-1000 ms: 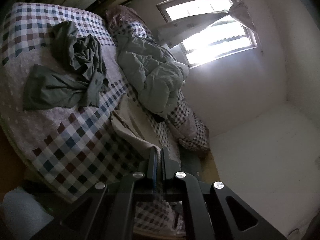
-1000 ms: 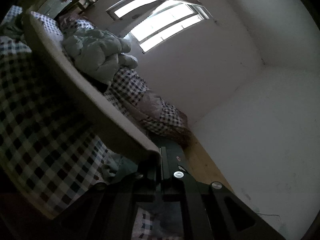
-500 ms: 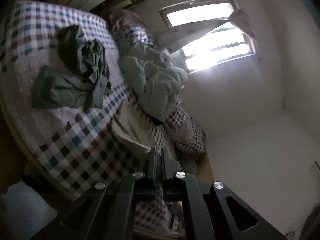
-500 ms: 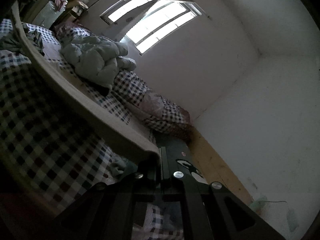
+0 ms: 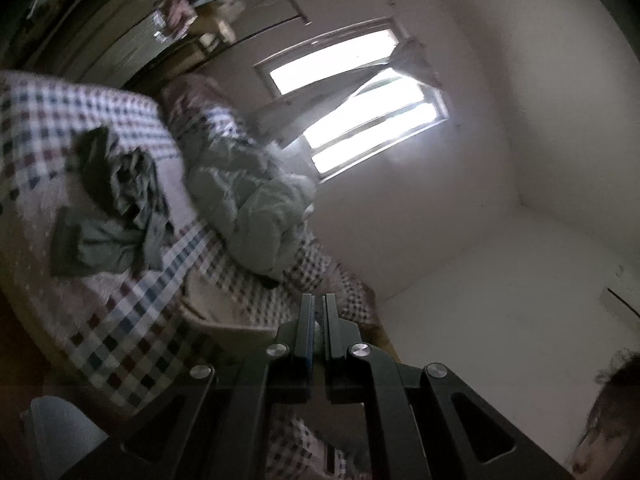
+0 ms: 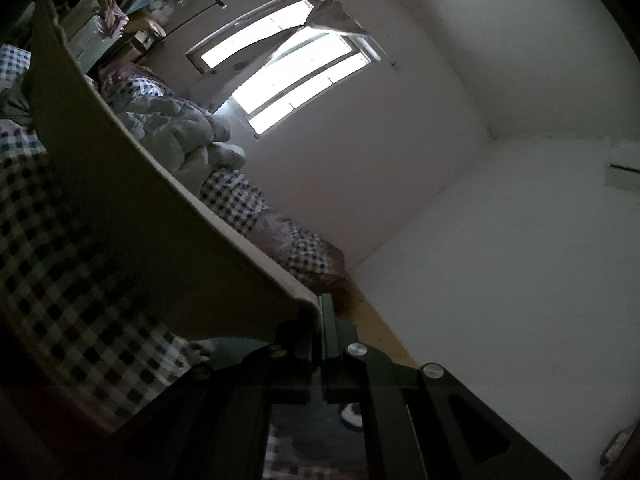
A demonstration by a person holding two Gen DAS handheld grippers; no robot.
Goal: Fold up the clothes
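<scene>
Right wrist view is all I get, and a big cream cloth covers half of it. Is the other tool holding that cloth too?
Observer: Yes. The left tool is shut on an edge of the cream cloth.
Operator: Are there more clothes to fold?
Observer: A crumpled dark green garment lies on the checked bedspread.

Both views are tilted and aimed level across the bed (image 5: 120, 320) toward the window (image 5: 360, 112) (image 6: 288, 80) at one o'clock; both are shared.
</scene>
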